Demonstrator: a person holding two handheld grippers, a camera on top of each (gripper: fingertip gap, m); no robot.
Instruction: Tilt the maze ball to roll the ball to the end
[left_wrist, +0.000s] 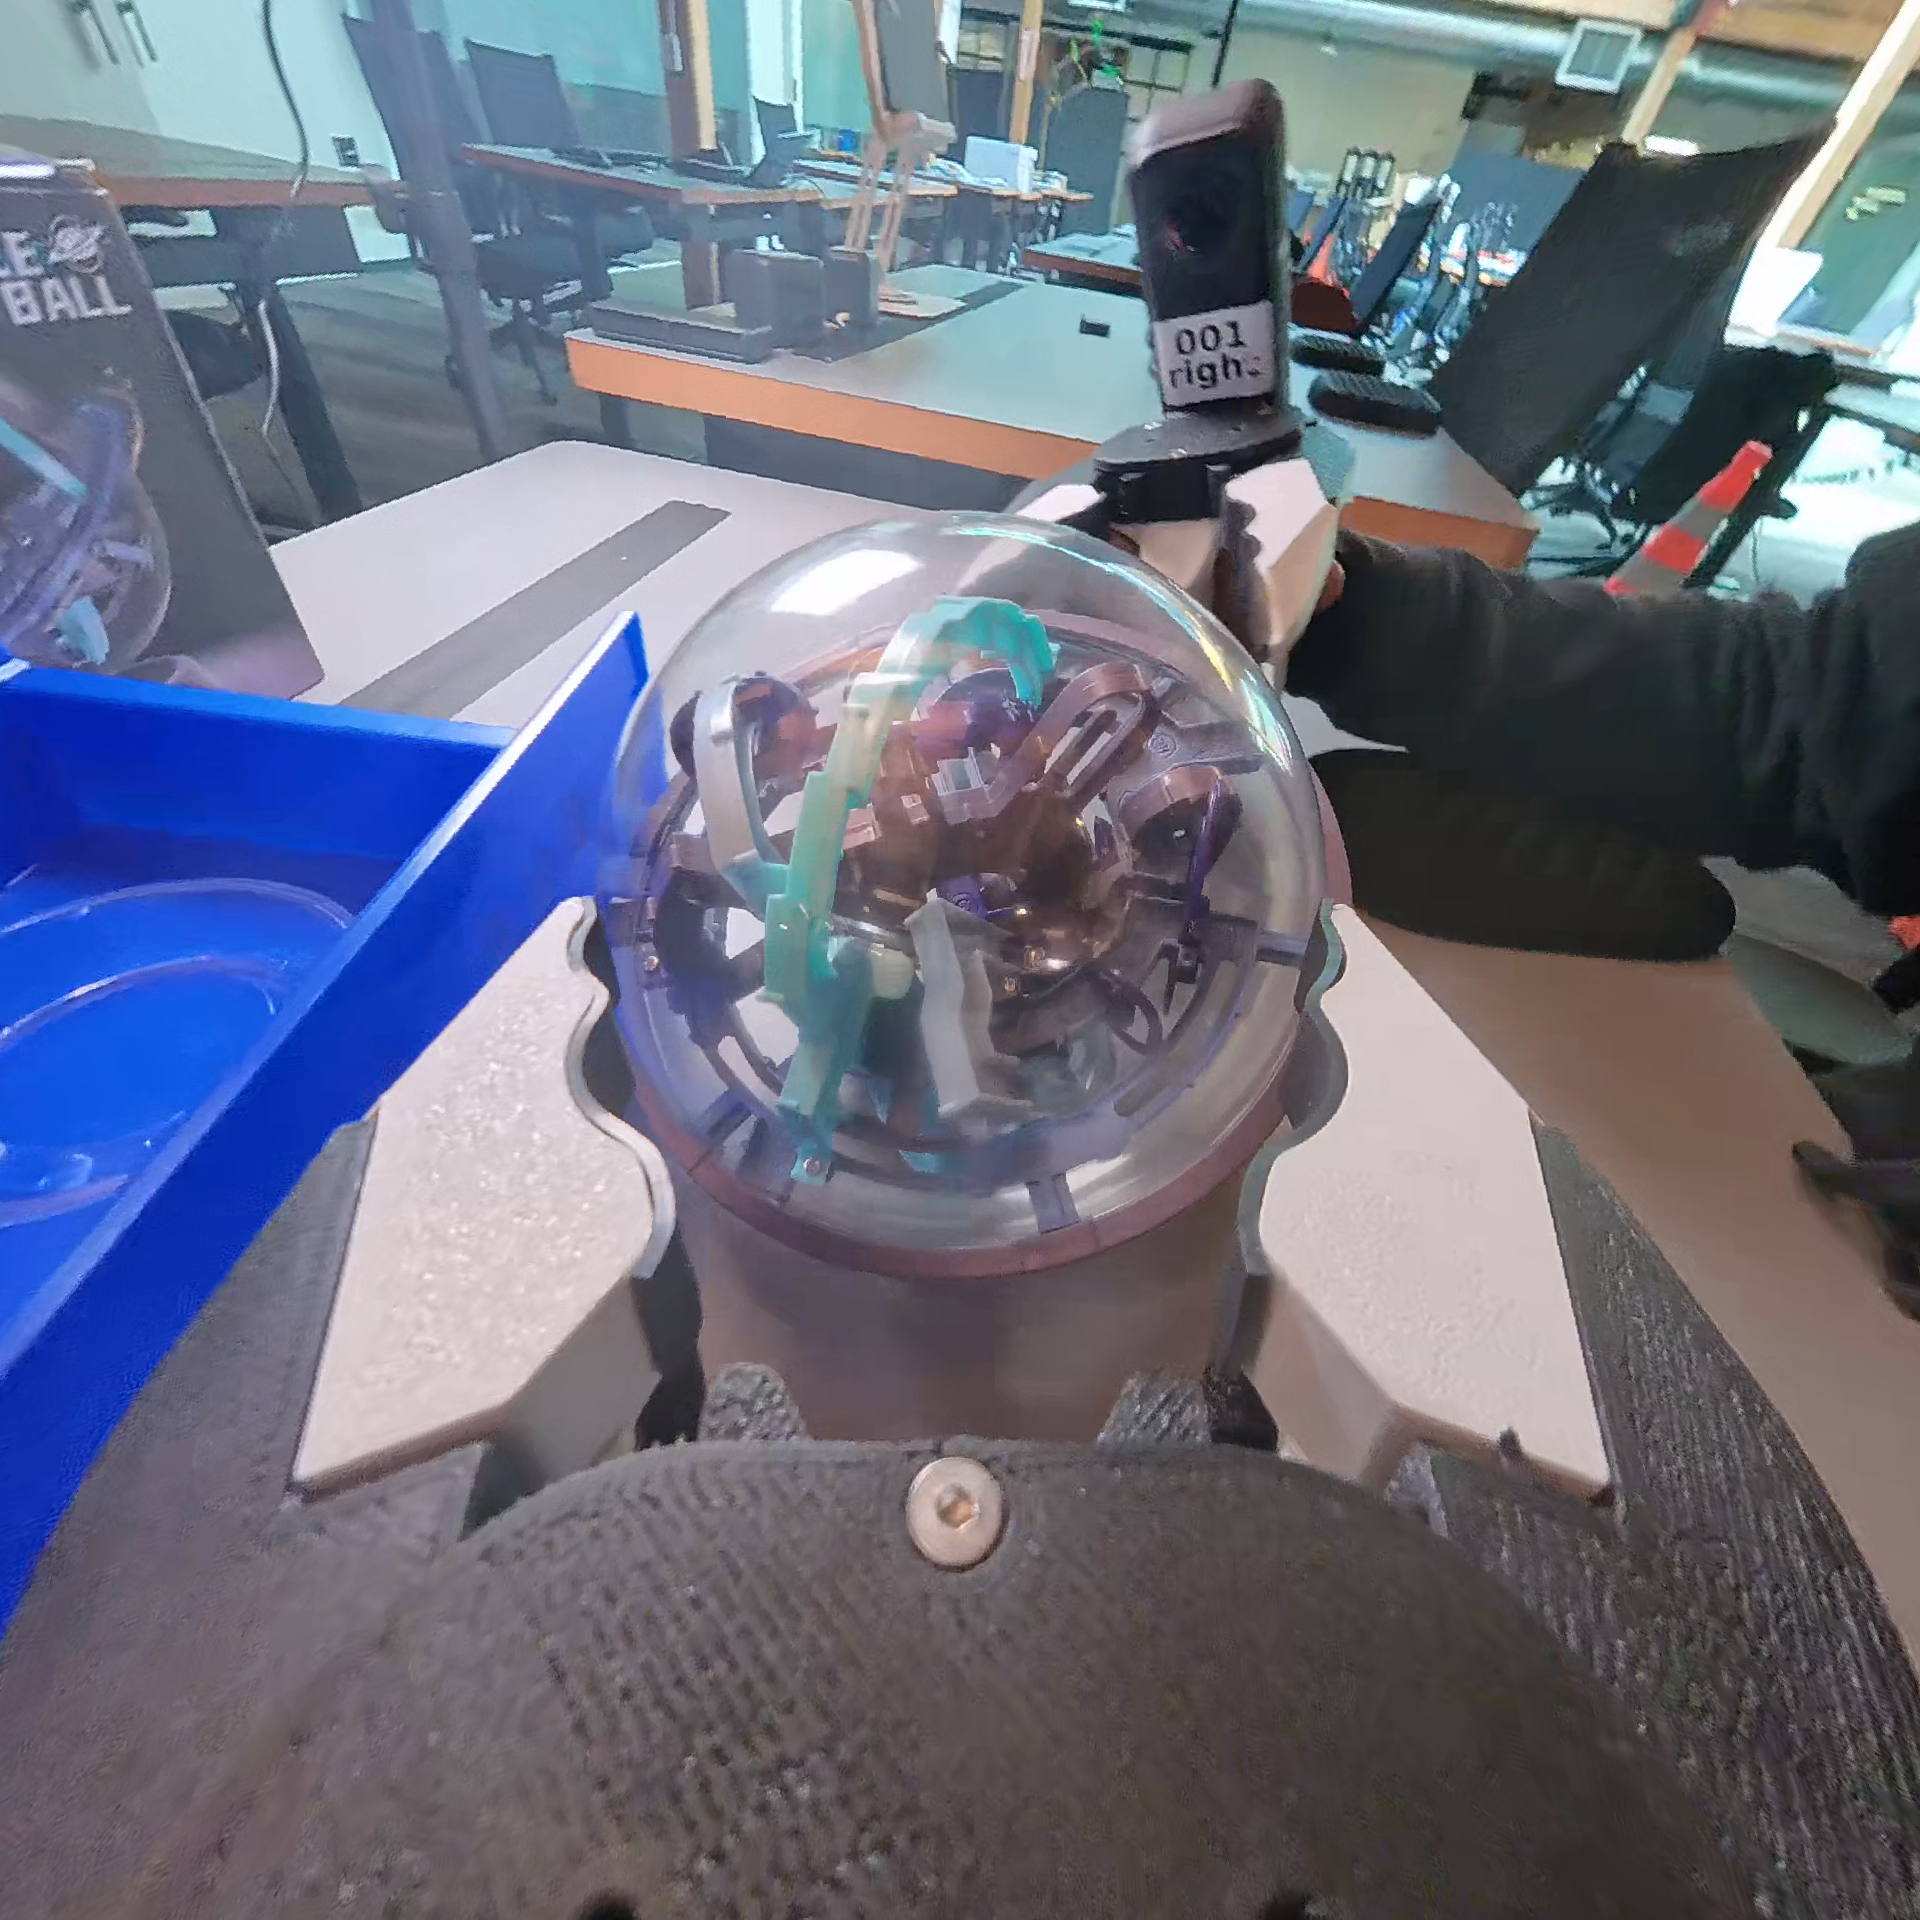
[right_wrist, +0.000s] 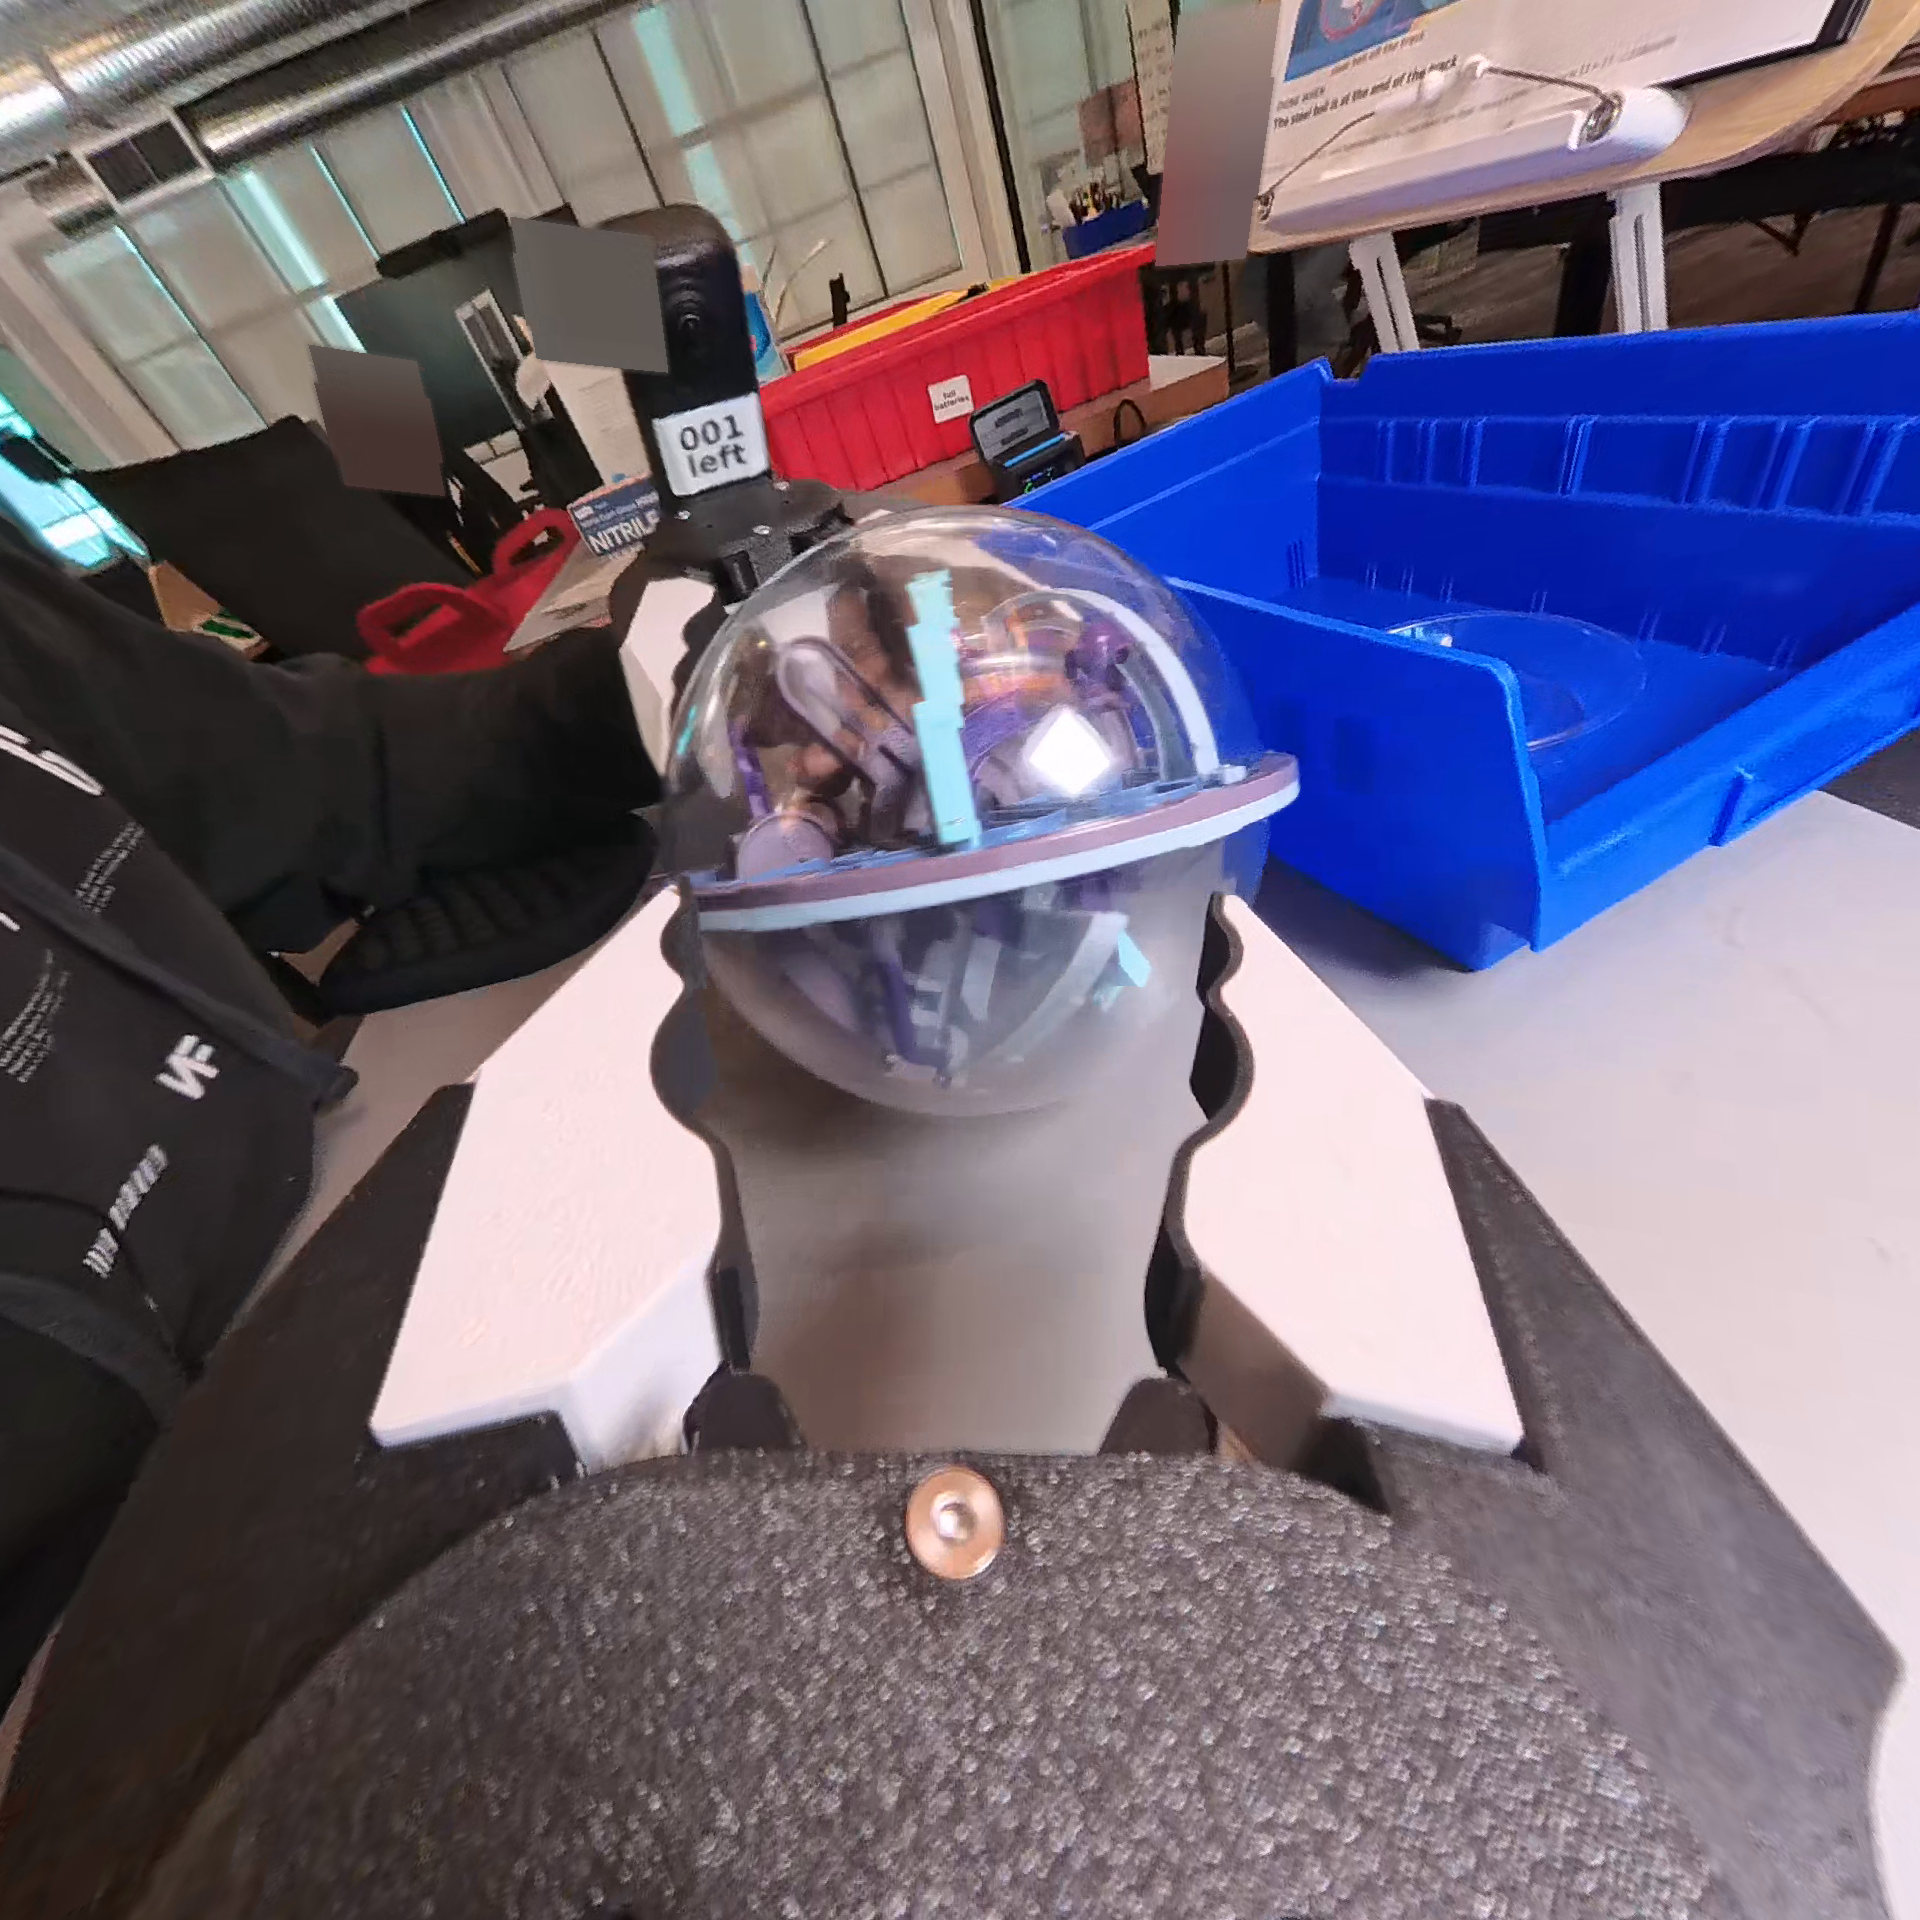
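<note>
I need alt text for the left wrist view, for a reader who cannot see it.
A clear maze ball with coloured tracks inside sits between the left gripper's white fingers, above a pale table. A blue bin stands to the left; the right gripper shows behind the ball.

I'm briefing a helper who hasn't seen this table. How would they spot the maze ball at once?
Find the big blue bin on the pale table. Beside it, two white-fingered grippers face each other with a clear sphere between them. No other object has its teal and purple tracks inside and a band round its middle.

Maze ball (right_wrist: 966, 810) sits between the jaws (blue bin (right_wrist: 1558, 644) beside).
</note>
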